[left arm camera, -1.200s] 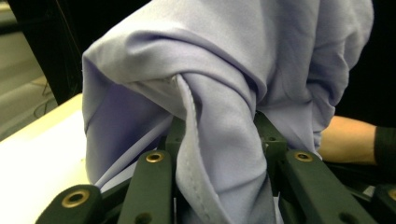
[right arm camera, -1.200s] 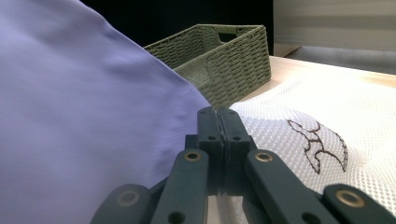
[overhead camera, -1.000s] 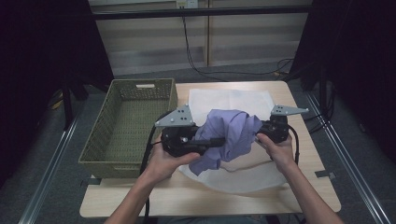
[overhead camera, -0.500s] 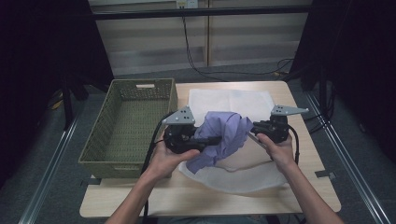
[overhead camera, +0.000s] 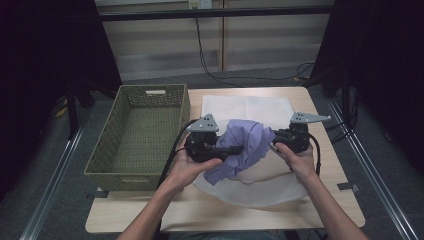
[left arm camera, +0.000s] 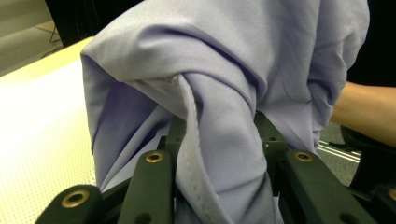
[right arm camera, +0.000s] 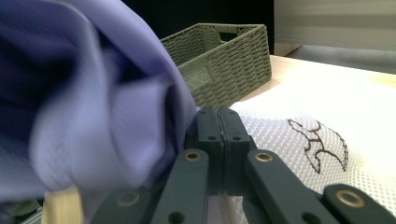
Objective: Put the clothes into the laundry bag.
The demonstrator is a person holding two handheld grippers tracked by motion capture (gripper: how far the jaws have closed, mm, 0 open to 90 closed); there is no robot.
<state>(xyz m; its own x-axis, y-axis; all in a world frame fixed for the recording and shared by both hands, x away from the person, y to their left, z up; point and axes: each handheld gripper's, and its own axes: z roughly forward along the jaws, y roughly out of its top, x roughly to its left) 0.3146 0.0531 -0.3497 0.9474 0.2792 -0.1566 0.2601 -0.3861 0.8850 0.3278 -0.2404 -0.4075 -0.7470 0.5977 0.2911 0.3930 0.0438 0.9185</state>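
The person holds the lavender cloth (overhead camera: 245,142) up between both grippers above the white mat (overhead camera: 250,107), the left gripper (overhead camera: 227,150) part-closed on a bunched fold, the right gripper (overhead camera: 274,145) pinched shut, apparently on its edge, probably to fold it beside the wicker basket (overhead camera: 137,132).

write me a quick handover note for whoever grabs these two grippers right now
Left gripper: shut on a bunched fold of the purple cloth.
Right gripper: jaws pressed together at the cloth's other side; whether fabric is pinched between them is unclear.
The cloth hangs between both hands above the white mat on the table.
The woven basket sits to the left, with nothing seen in it.
Done: cloth lifted.
Left: probably folding or moving it into the basket.
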